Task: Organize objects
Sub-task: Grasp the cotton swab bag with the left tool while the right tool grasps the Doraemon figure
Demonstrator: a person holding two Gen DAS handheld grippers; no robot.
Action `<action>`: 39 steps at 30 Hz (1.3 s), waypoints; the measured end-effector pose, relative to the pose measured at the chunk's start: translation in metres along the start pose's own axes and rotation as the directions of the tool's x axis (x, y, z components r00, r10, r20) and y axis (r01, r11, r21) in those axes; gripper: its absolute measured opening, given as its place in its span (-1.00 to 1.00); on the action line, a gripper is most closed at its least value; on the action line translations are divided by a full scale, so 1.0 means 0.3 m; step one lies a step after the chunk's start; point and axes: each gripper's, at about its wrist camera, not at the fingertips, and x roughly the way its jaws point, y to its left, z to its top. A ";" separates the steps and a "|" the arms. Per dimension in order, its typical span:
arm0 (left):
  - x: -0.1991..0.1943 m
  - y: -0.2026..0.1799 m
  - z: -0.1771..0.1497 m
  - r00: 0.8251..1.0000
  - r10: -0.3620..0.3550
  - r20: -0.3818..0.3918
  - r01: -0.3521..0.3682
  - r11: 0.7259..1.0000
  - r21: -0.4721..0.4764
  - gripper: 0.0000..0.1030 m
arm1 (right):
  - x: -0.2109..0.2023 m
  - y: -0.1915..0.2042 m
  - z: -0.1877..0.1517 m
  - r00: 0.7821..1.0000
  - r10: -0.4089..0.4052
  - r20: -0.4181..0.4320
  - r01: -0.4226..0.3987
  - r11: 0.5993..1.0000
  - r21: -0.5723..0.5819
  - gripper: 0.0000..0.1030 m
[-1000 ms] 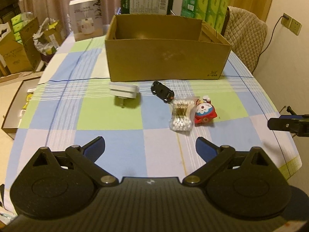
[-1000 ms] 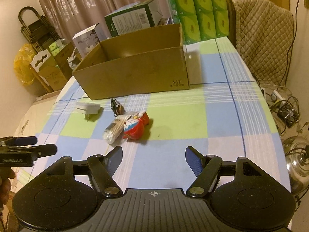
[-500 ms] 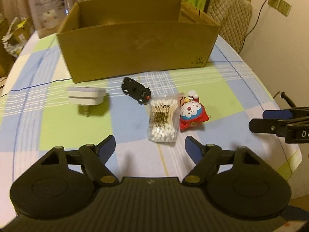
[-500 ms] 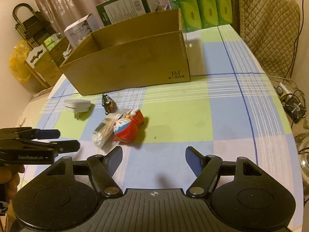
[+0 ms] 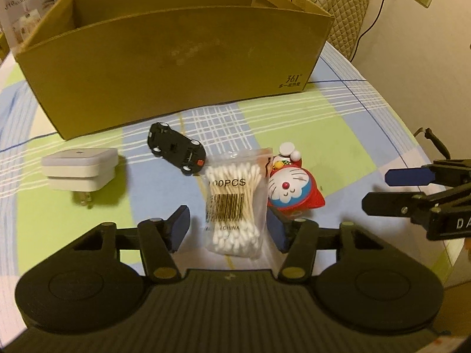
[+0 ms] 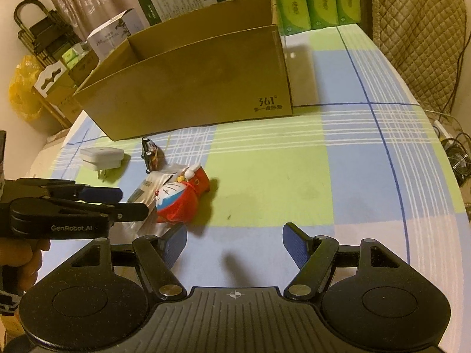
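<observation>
Left hand-held gripper (image 5: 228, 229): spread wide, now moved in from farther back to straddle clear plastic bag of cotton swabs (image 5: 234, 203) lying on checked desk (image 5: 323, 135); grasp likely next. Open brown cardboard box (image 5: 176, 67) ahead, beyond. Right hand-held gripper (image 6: 235, 245): spread, empty.

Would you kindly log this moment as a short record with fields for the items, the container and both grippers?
container: cardboard box, open top, at the far side of the checked tablecloth
items in front of box: white plug adapter, black toy car, cotton swab bag, Doraemon toy
left gripper: open, fingers either side of the cotton swab bag's near end
right gripper: open, holds nothing
</observation>
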 end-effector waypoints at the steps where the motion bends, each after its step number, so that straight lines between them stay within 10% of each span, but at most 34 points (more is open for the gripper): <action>1: 0.009 0.002 0.002 1.000 -0.010 -0.005 0.010 1.000 0.000 -0.04 | 0.005 0.001 0.003 1.000 0.001 -0.001 -0.001 1.000 -0.003 0.34; 13: 0.037 0.044 0.000 0.999 -0.022 -0.030 0.021 0.999 -0.026 -0.59 | 0.056 0.038 0.031 1.000 0.023 -0.016 -0.024 0.999 -0.036 0.34; 30: -0.071 0.173 -0.138 0.997 0.075 -0.011 -0.076 0.992 -0.105 -0.56 | 0.222 0.170 0.105 0.992 0.078 -0.103 -0.086 0.993 -0.078 0.29; 39: -0.054 0.180 -0.122 0.997 0.075 0.000 -0.074 0.991 -0.112 -0.39 | 0.279 0.206 0.116 0.992 0.016 -0.129 -0.031 0.993 -0.111 -0.13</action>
